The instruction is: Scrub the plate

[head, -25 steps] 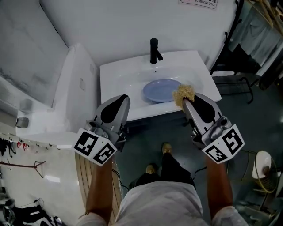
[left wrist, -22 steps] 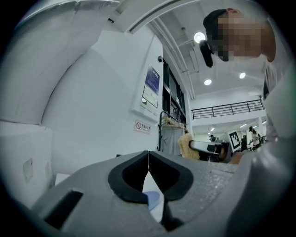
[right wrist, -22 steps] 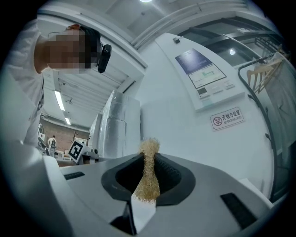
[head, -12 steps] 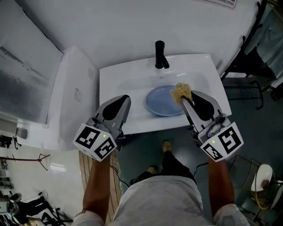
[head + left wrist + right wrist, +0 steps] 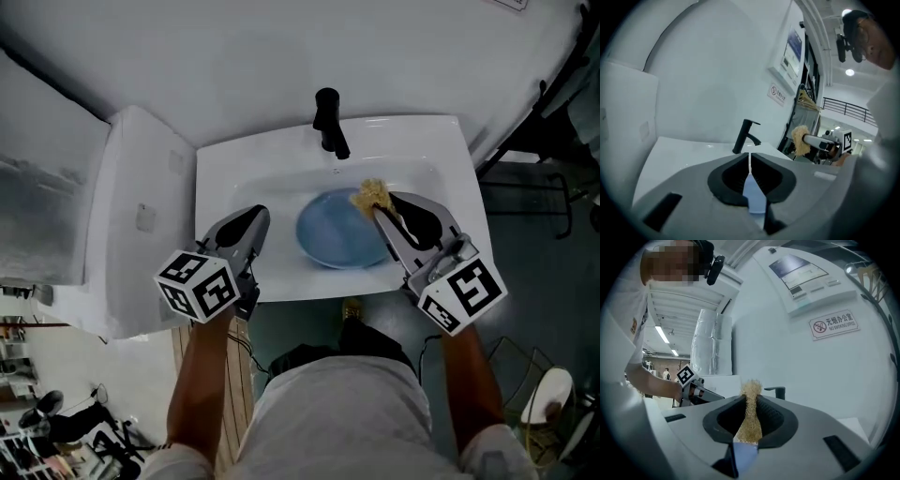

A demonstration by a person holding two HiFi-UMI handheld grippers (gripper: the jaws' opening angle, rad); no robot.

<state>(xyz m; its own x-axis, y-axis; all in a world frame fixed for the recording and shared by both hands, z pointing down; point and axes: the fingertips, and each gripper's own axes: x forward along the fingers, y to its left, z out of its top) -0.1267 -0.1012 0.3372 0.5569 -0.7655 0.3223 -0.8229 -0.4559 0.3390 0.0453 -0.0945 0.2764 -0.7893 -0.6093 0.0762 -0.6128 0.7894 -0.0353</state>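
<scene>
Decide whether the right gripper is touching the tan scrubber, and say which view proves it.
Touching. The right gripper view shows the right gripper with its jaws closed on the scrubber, tan fibres pinched between them.

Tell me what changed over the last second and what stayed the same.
Both grippers advanced over the sink: the right gripper carried the scrubbing pad above the far right rim of the blue plate; the left gripper came up on the plate's left. Unchanged: right shut on the pad, left shut and empty, plate lying in the basin.
</scene>
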